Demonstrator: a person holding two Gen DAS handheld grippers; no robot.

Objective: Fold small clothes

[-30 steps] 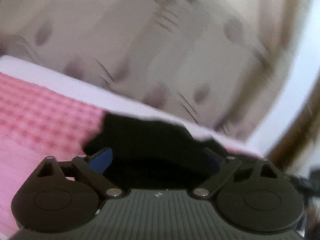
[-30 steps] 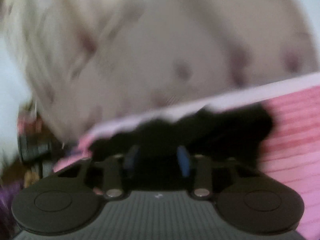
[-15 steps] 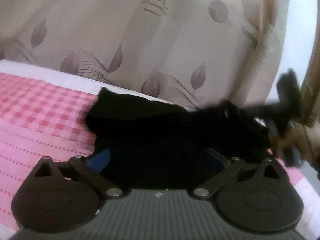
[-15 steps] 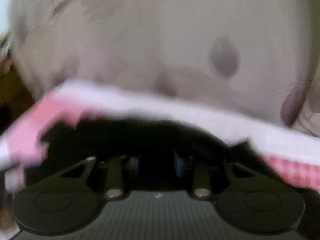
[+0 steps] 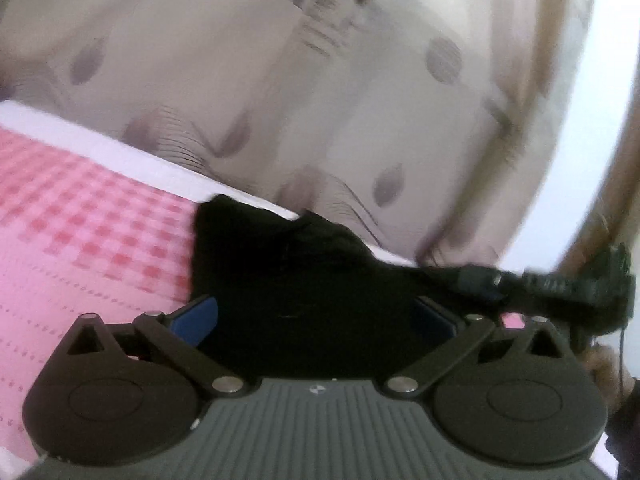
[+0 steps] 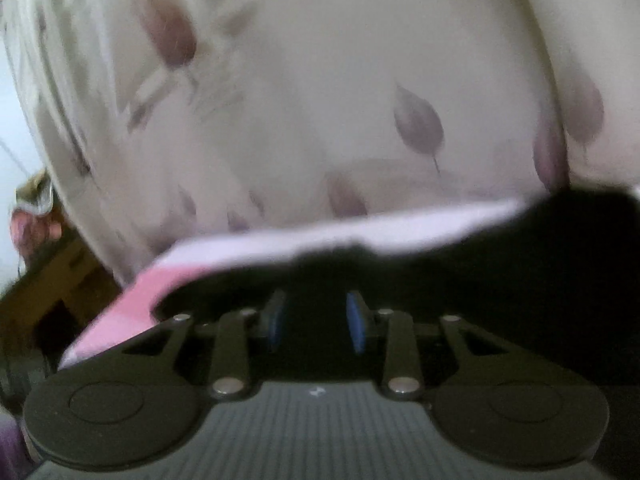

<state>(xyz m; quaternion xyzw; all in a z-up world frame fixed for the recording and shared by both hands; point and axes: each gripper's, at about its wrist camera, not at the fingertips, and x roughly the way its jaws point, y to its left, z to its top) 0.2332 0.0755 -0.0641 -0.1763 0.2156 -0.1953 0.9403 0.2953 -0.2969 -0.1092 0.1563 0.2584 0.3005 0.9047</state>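
a black garment (image 5: 304, 280) lies bunched on the pink checked bedcover (image 5: 80, 216), near its edge.

Garment (image 5: 304, 288) lies on the bed (image 5: 80, 240), near its far edge, and runs right to the bed's corner. Left gripper (image 5: 316, 320) sits before it, jaws wide to either side of the cloth. Right gripper (image 5: 560, 284) is at the garment's right end. Curtain (image 5: 280, 100) hangs behind the bed. From the right wrist, the garment (image 6: 500, 280) spreads rightward along the bed (image 6: 280, 240).
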